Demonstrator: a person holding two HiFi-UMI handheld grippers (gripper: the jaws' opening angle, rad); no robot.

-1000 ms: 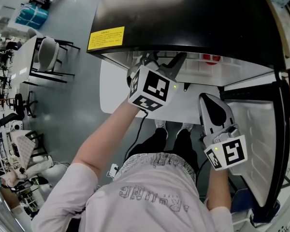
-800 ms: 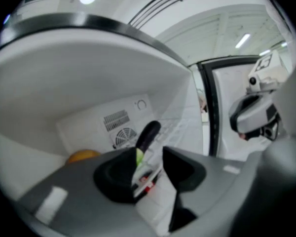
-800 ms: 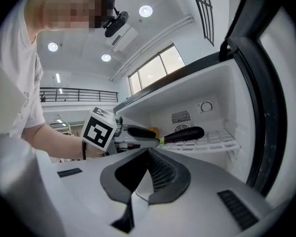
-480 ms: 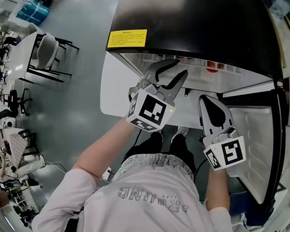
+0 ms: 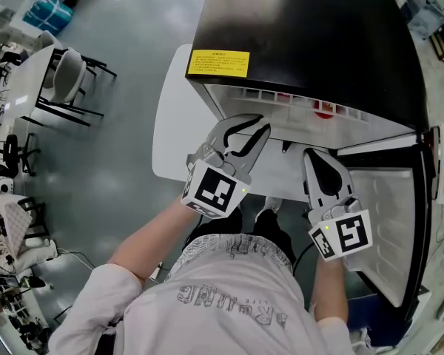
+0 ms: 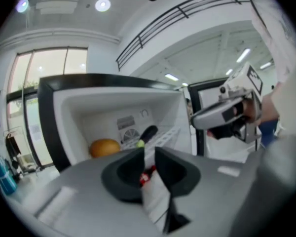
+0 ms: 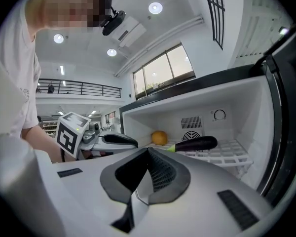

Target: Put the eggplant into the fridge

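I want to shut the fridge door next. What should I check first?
1. The eggplant lies on the wire shelf: ok.
2. The left gripper holds nothing, its jaws have just been closing: ok.
3. The right gripper is shut and empty: ok.
4. The orange fruit sits well inside: ok.
5. The fridge door has a free swing: probably not ok, both grippers stand before the opening.

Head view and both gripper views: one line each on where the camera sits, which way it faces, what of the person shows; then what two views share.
Head view: on the head, facing steeply down at the fridge; shows forearms, shirt, left gripper, right gripper.
Left gripper view: on that gripper, whose empty jaws have just been closing, facing the fridge; shows right hand.
Right gripper view: on that gripper, facing the fridge; shows shirt, left forearm.
Both gripper views share the eggplant and orange.
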